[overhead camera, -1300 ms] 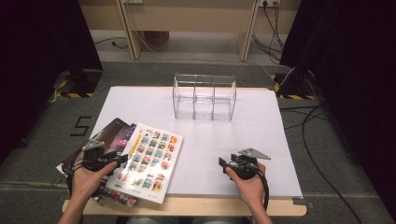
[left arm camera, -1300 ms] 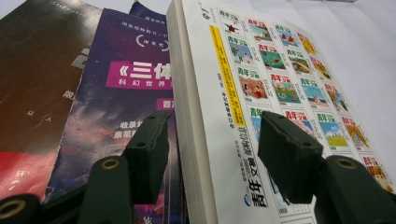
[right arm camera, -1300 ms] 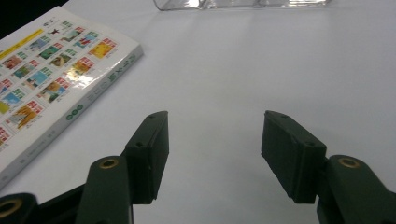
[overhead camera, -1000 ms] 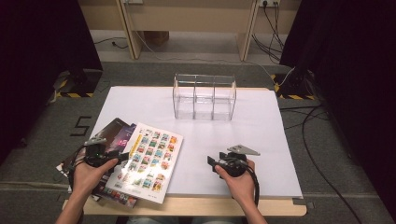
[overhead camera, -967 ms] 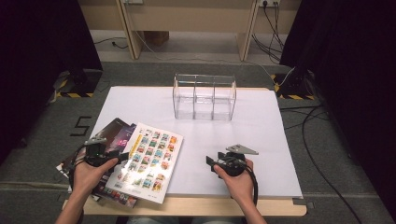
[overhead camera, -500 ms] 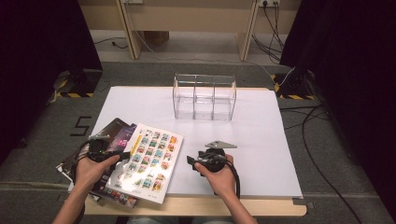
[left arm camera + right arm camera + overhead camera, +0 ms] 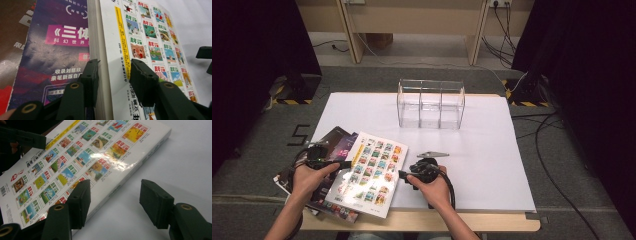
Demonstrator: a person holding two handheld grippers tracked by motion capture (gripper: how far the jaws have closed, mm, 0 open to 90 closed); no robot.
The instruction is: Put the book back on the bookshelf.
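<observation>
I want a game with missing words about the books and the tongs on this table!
1. The left tongs clamp the thick white book with small colourful pictures by its ____.
2. Under that book lies a ____ book with white and pink writing.
3. The clear plastic box has ____ compartments.
4. The right tongs have ____ jaws, beside the white book's edge.

Missing words: spine; purple; three; open
</observation>
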